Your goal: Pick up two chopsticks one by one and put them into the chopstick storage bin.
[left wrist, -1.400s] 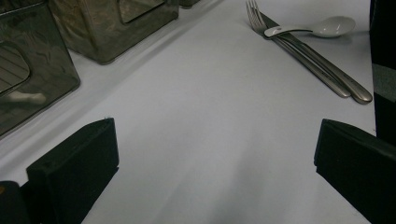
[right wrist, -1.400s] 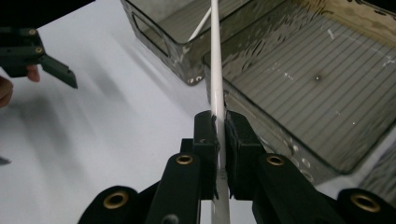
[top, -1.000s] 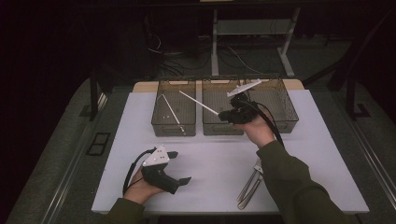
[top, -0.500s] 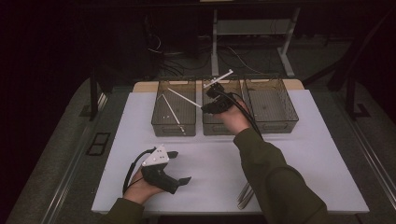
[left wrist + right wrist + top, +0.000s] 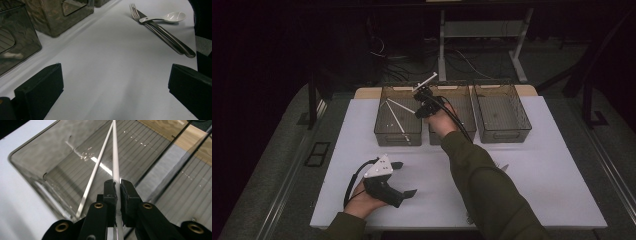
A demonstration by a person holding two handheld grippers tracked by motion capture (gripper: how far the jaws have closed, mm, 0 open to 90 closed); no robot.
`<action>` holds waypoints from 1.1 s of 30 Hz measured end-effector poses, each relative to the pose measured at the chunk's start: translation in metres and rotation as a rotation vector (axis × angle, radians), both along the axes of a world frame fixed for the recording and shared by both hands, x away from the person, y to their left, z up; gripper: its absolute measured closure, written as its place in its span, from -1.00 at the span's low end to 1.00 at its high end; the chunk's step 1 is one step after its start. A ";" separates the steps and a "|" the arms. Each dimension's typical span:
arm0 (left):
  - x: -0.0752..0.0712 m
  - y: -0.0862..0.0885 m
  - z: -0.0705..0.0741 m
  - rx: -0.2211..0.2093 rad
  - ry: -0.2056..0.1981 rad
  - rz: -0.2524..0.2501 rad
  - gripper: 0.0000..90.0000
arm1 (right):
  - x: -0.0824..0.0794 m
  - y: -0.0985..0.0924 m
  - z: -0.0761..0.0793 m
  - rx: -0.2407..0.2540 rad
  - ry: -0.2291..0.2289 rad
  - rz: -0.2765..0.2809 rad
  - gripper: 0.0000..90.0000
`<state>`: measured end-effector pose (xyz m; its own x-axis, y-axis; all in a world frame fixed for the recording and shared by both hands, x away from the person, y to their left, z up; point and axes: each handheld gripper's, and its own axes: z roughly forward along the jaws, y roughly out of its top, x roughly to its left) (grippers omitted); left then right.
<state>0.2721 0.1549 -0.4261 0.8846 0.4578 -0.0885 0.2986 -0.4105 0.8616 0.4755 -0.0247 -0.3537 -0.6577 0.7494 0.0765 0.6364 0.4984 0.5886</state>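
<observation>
My right gripper (image 5: 418, 113) hovers at the near right corner of the left clear bin (image 5: 398, 136), shut on a white chopstick (image 5: 401, 105) that reaches out over that bin. Seen along its own jaws, the right gripper (image 5: 117, 182) pinches the chopstick (image 5: 115, 157) tightly, with the far end pointing into the bin (image 5: 25, 162). A second chopstick (image 5: 96, 172) lies slanted inside, also visible from above (image 5: 395, 120). My left gripper (image 5: 404, 178) rests on the white mat near the front edge. Its own view (image 5: 115, 82) shows the jaws wide apart with only bare mat between them.
Three clear bins stand in a row at the back: left, middle (image 5: 462, 95) and right (image 5: 502, 135). A fork (image 5: 155, 27), a knife beside it and a white spoon (image 5: 172, 17) lie on the mat to the right, partly behind the right forearm (image 5: 482, 185).
The right hand has carried the chopstick leftward, from over the middle and right bins to the left bin. The left hand has stayed put.
</observation>
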 end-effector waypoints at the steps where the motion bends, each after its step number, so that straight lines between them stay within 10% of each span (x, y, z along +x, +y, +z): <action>1: 0.000 0.000 0.000 0.002 -0.002 -0.002 -1.00 | 0.001 0.003 -0.001 -0.006 0.002 -0.001 0.86; 17: 0.000 -0.001 0.001 -0.007 -0.002 -0.009 -1.00 | 0.012 0.033 -0.015 -0.067 -0.006 -0.032 0.84; 33: 0.000 0.001 0.001 -0.003 -0.011 -0.010 -1.00 | 0.000 0.017 0.007 0.052 -0.010 0.054 0.40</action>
